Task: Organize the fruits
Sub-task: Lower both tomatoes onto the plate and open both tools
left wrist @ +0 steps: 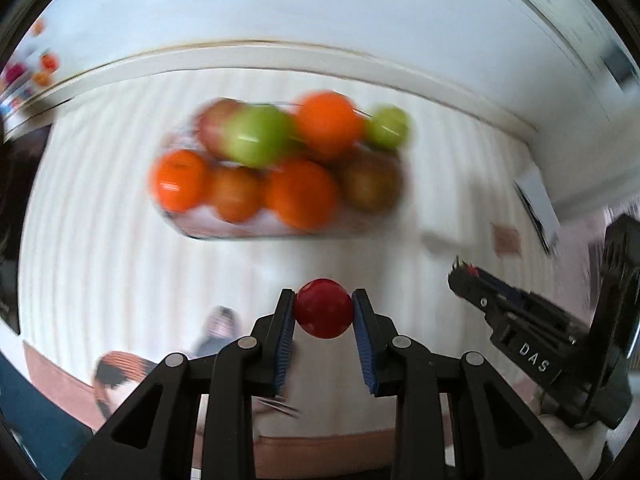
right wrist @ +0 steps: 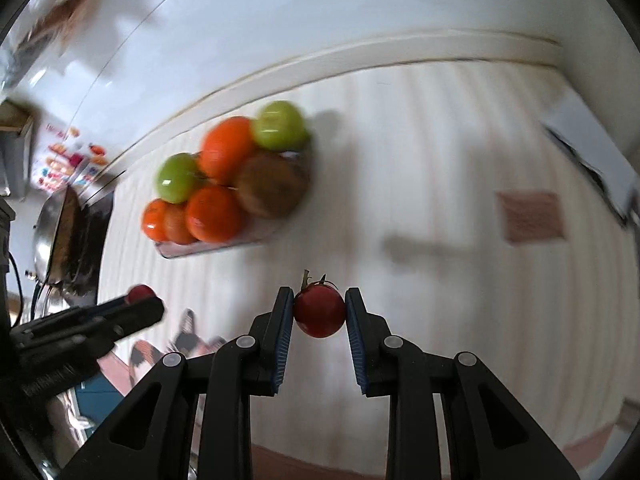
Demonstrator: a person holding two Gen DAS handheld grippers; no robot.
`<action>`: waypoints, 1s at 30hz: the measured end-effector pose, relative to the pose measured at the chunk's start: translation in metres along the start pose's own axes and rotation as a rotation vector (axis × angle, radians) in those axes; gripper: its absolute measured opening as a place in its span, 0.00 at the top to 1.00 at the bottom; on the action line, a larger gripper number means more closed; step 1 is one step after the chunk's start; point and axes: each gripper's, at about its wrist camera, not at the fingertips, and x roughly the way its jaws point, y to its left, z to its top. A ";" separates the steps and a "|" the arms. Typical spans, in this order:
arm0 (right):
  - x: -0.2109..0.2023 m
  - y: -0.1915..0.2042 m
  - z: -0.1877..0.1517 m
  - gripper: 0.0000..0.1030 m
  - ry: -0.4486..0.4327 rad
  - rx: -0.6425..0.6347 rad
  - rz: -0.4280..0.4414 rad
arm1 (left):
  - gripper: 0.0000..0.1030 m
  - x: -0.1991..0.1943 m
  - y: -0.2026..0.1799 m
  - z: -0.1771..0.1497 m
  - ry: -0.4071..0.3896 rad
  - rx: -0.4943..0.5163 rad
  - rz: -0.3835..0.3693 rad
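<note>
My left gripper (left wrist: pixel 324 307) is shut on a small red tomato (left wrist: pixel 324 309), held above the white striped table. My right gripper (right wrist: pixel 319 309) is shut on another red tomato (right wrist: pixel 319 312) that has a green stem on top. A clear tray (left wrist: pixel 240 232) further out on the table holds several oranges, green apples and a brownish fruit (left wrist: pixel 370 184); it appears in the right wrist view too, the tray (right wrist: pixel 208 249) lying up and left of the held tomato. The right gripper (left wrist: pixel 464 274) shows at the right of the left wrist view. The left gripper (right wrist: pixel 140 300) shows at the left of the right wrist view.
A metal pan (right wrist: pixel 56 236) sits at the table's left end. A brownish square patch (right wrist: pixel 530 216) lies on the tablecloth to the right, and a white box (left wrist: pixel 538 208) stands near the wall. The table's far edge meets a white wall. The views are motion-blurred.
</note>
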 end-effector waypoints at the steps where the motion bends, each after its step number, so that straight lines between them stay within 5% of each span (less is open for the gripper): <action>1: 0.009 0.008 0.005 0.72 0.006 -0.007 0.008 | 0.75 0.002 0.009 0.005 -0.001 -0.022 0.006; 10: 0.071 0.048 0.032 0.72 0.046 -0.015 0.010 | 0.75 0.047 0.070 0.036 0.054 -0.168 -0.025; 24: 0.097 0.053 0.042 0.71 0.049 0.015 -0.021 | 0.74 0.087 0.085 0.050 0.107 -0.173 0.005; 27: 0.094 0.048 0.041 0.65 0.047 0.028 -0.018 | 0.73 0.088 0.088 0.050 0.107 -0.191 0.003; 29: 0.091 0.045 0.040 0.39 0.037 0.043 -0.009 | 0.72 0.087 0.089 0.050 0.107 -0.202 -0.001; 30: 0.089 0.044 0.040 0.35 0.034 0.046 -0.003 | 0.70 0.086 0.089 0.050 0.105 -0.203 -0.003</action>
